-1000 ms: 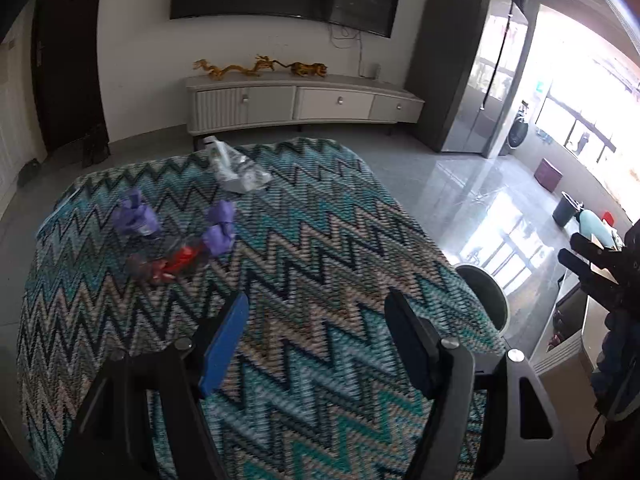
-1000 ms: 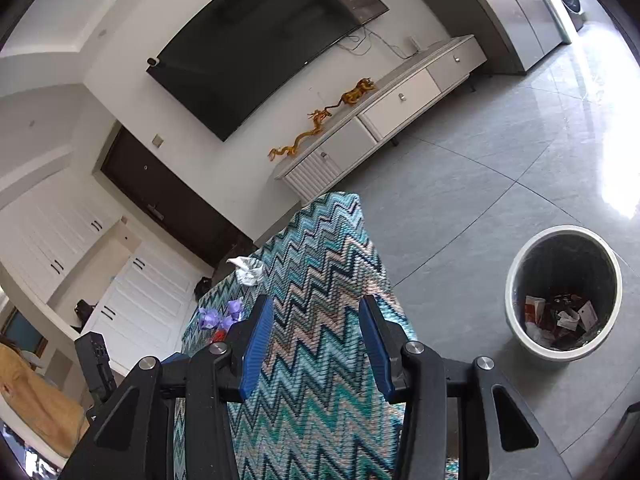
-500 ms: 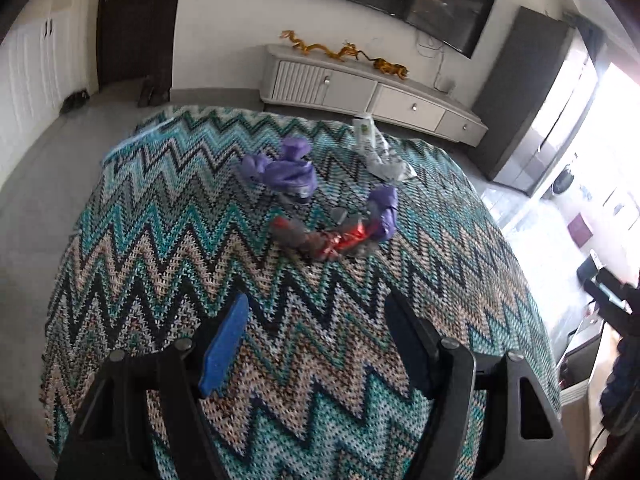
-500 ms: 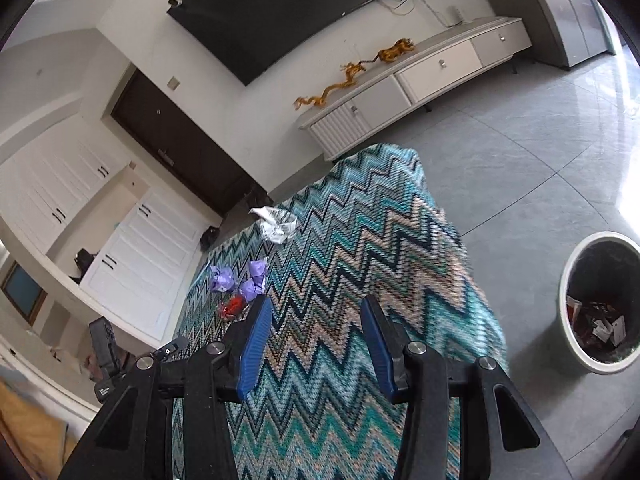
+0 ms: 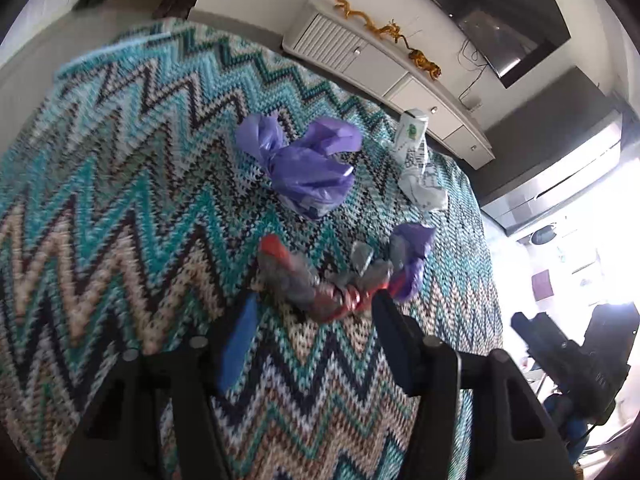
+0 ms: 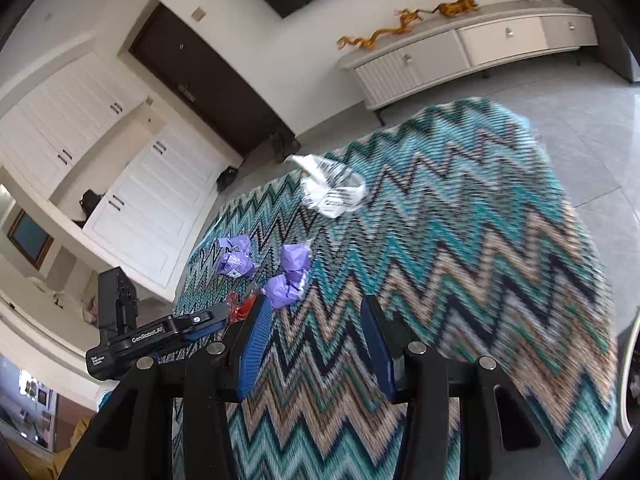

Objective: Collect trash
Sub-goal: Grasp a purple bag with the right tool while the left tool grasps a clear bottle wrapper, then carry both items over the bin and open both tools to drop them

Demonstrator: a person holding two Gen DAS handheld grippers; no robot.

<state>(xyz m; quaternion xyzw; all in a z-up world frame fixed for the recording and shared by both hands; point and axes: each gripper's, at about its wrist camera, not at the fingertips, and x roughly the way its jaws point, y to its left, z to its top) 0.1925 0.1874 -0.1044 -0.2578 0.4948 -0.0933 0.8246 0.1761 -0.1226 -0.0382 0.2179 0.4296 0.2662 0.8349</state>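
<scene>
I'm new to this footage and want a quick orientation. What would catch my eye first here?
The bold teal zigzag cloth covering the table dominates both views. On it lies scattered trash: a crumpled purple bag near the middle, a red and silver wrapper just ahead of the left gripper, whose fingers are closing with nothing gripped yet, and a white crumpled wrapper towards the far edge.

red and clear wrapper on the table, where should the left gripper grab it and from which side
Probably at the twisted red middle of the red and clear wrapper, the narrowest, firmest-looking part. It lies flat and stretched out on the zigzag tablecloth, so come down from above with the fingers across its length. The left gripper already straddles it, jaws closing, not yet pressing on it.
</scene>
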